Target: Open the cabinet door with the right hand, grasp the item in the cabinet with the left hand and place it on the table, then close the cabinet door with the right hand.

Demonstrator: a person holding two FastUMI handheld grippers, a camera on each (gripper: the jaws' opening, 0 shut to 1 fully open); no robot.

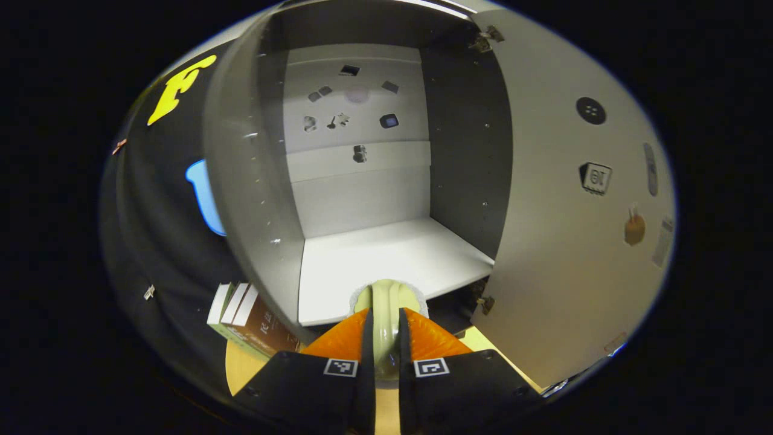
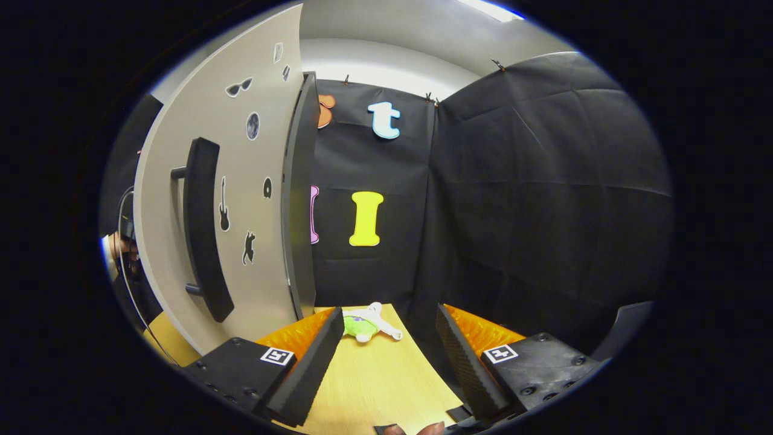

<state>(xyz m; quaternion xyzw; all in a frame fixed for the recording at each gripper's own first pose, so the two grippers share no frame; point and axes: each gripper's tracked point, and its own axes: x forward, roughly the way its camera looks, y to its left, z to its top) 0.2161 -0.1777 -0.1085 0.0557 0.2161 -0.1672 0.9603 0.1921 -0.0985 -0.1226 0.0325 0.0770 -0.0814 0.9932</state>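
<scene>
In the left gripper view, I have the left gripper [image 1: 384,347] closed on a pale green item [image 1: 386,314], both fingers pressed against its sides so that it stands up between them. The item sits just in front of the open cabinet [image 1: 253,181], at the front edge of the white shelf floor [image 1: 392,254], which lies bare behind it. The cabinet door [image 1: 574,211] is swung wide to the right, its inner face dotted with small stickers, and more stickers mark the cabinet's back panel [image 1: 356,109]. To the lower left, a few books [image 1: 241,317] lean against the cabinet's outer side, standing on the yellowish table [image 1: 241,365].

In the right gripper view, I see the right gripper [image 2: 383,356] spread wide and holding nothing, its two fingers well apart above the table [image 2: 374,380]. The cabinet door [image 2: 241,199] stands open on the left with its dark bar handle [image 2: 202,229] facing me, apart from the gripper. A small plush toy [image 2: 365,323], green and white, lies on the table near the far edge, between the fingers in the frame but beyond their tips. A hand [image 2: 118,248] is partly seen behind the door at far left.
</scene>
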